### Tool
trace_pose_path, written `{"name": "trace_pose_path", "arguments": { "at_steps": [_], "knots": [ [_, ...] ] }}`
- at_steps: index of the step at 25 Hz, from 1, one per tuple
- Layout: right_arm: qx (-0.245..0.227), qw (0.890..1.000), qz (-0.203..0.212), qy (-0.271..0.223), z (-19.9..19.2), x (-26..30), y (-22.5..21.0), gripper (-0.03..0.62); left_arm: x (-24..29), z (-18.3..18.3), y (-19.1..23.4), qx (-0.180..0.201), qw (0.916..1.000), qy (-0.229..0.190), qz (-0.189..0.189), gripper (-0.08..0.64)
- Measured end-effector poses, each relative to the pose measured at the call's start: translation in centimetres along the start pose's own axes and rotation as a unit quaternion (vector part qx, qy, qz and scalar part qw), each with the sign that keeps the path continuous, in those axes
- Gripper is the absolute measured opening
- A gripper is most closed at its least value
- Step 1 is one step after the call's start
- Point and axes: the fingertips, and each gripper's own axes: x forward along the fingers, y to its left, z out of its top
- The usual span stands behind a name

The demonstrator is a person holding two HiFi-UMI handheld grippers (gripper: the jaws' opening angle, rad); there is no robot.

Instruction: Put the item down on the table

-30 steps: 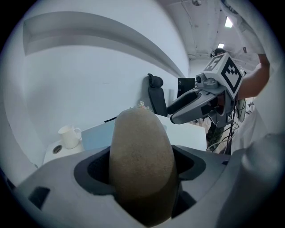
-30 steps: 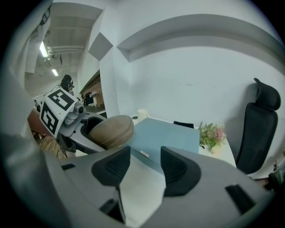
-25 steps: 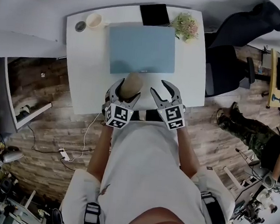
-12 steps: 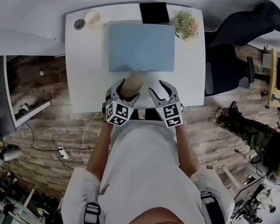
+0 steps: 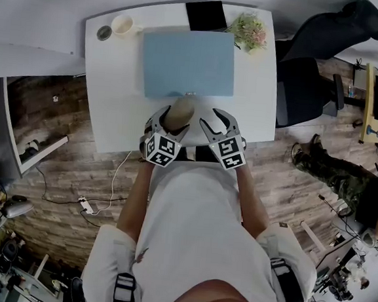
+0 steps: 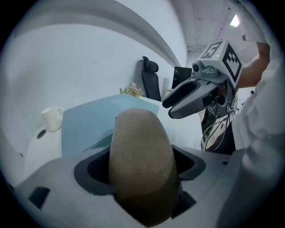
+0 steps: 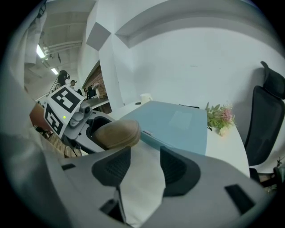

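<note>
**Brown, rough-skinned item hangs over the counter's near edge**

Brown and oval, the item [image 5: 179,112] sits clamped in the left gripper [image 5: 173,121] in the head view. It is above the white counter [image 5: 114,107] at its near edge, just short of the blue mat [image 5: 188,65] that fills the middle. The right gripper [image 5: 216,121] waits just beside it, toward the counter's right edge. A cup [image 5: 125,24], a black slab [image 5: 208,15] and a spray of flowers [image 5: 250,31] line the far edge, well apart from the work.

The left gripper view shows the grey fingers [image 6: 58,191] closed on the item's lower half, with its rounded end standing up between them and the mat beyond.

In the right gripper view the fingers [image 7: 180,171] stand apart and grip nothing, only pale surface showing in the gap. The item [image 7: 118,133] appears to their left, level with the mat's near edge. Whether it already touches the counter cannot be told.

The set-down looks close but not yet made. A rounded thing so near the edge could roll off, so it is better carried a little inward, toward the mat. It should be lowered until its broad side bears on the surface, and the fingers parted slowly only then. The right gripper should keep clear.
</note>
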Motion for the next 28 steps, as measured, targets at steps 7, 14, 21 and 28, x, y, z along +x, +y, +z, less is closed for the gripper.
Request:
{"name": "trace_pose_path", "arguments": {
  "at_steps": [7,14,21,28],
  "knots": [
    [0.003,1.0,0.003,0.012,-1.1,0.6,-0.2,0.215,1.0,-0.5,-0.3,0.005,0.9999,0.011,-0.011,0.391],
    [0.007,1.0,0.005,0.023,-2.0,1.1,-0.4,0.215,1.8,-1.1,-0.7,0.011,0.9994,0.024,-0.022,0.391],
    [0.009,0.999,0.009,0.034,-2.8,1.7,-0.5,0.215,2.7,-1.9,-1.0,0.012,0.9986,0.04,-0.033,0.393],
    [0.007,0.999,0.012,0.045,-3.4,2.1,-0.3,0.215,3.1,-2.6,-1.0,0.011,0.9977,0.053,-0.04,0.393]
  ]
}}
